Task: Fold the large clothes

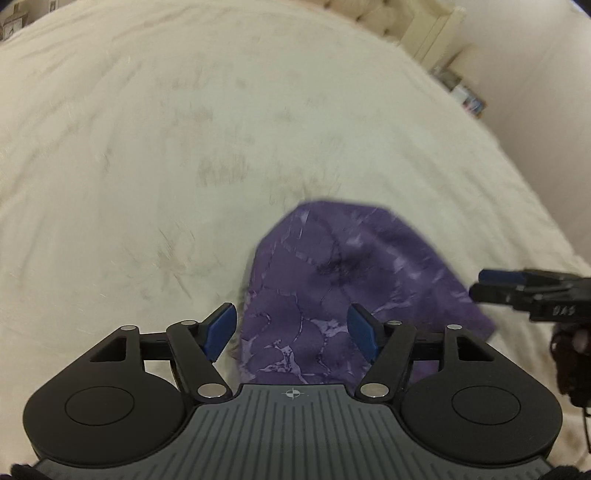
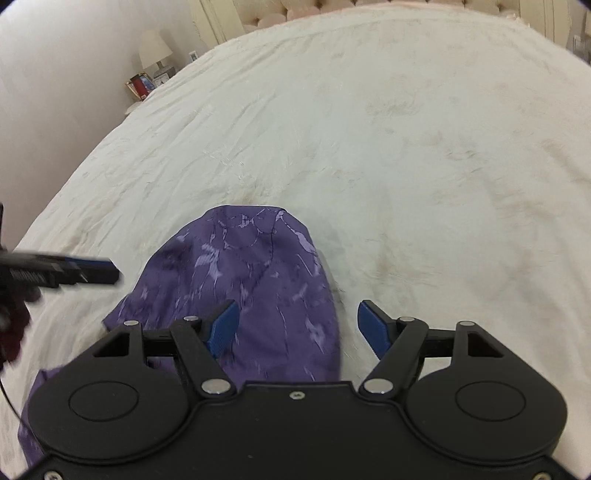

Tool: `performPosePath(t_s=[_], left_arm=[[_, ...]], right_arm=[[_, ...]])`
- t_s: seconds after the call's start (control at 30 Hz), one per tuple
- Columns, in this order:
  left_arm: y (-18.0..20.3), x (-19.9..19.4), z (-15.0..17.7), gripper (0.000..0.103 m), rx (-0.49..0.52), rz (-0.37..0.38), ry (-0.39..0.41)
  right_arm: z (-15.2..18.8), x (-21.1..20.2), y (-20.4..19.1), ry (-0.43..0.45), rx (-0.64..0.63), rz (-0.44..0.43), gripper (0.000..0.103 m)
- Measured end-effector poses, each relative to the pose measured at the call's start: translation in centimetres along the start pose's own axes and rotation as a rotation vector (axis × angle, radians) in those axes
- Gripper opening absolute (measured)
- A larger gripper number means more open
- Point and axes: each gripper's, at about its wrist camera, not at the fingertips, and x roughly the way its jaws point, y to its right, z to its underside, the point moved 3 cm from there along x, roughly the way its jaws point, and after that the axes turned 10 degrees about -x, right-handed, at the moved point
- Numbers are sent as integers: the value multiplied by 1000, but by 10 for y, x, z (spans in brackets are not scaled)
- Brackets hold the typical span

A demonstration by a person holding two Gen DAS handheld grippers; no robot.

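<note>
A purple patterned garment lies bunched on a cream bedspread. My left gripper is open and empty, hovering over the garment's near left part. The right gripper shows side-on at the right edge of the left wrist view, over the garment's right edge. In the right wrist view the garment lies below my right gripper, which is open and empty above the garment's right side. The left gripper shows side-on at the left of the right wrist view.
The bedspread spreads wide beyond the garment. A tufted headboard stands at the far end. A nightstand with a lamp and picture frames stands by the wall at the bed's left side.
</note>
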Motion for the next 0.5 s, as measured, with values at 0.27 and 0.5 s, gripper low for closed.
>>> performPosePath(t_s=[0.27, 0.5], left_arm=[[-11, 39, 25, 69, 64, -140, -24], [-11, 37, 26, 71, 63, -132, -13]], right_arm=[[16, 56, 21, -148, 24, 71, 73], [-12, 44, 12, -61, -20, 29, 77]])
